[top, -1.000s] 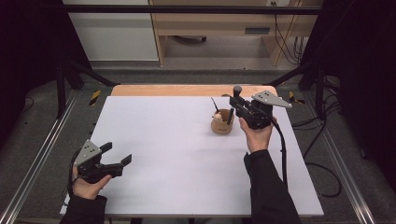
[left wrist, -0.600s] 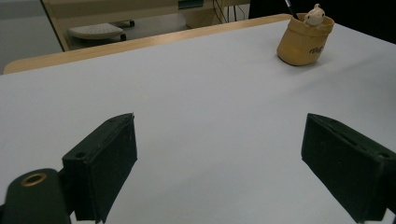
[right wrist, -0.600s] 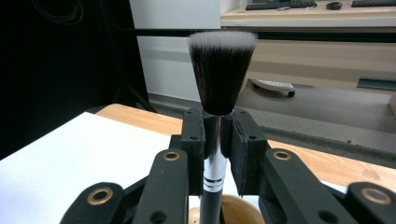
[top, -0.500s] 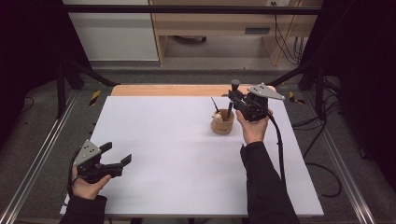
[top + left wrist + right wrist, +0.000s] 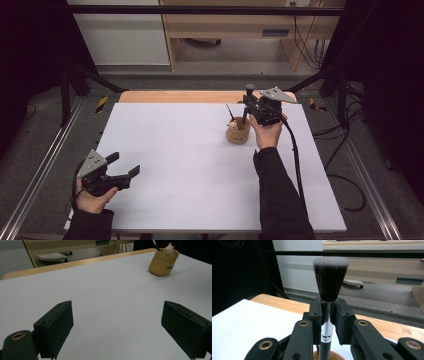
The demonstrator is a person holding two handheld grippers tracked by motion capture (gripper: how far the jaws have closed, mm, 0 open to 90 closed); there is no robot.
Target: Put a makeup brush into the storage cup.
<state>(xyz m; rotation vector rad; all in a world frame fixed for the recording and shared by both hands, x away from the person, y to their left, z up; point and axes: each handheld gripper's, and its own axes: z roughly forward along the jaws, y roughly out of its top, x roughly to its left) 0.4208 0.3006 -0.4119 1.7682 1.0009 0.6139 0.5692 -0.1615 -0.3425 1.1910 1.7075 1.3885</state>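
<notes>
Makeup brush (image 5: 330,277), clamped bristles-up in the right gripper (image 5: 255,107), hangs handle-first over the cup (image 5: 238,132), while the left gripper (image 5: 122,167) idles wide lower left.

Both grippers are showing black bodies with a grey three-cornered plate on top: the left gripper (image 5: 122,172) and the right gripper (image 5: 248,106). Brass-coloured rivets are sitting in the black jaw links. A black cable is trailing from the right one. The person is wearing dark long sleeves.
</notes>
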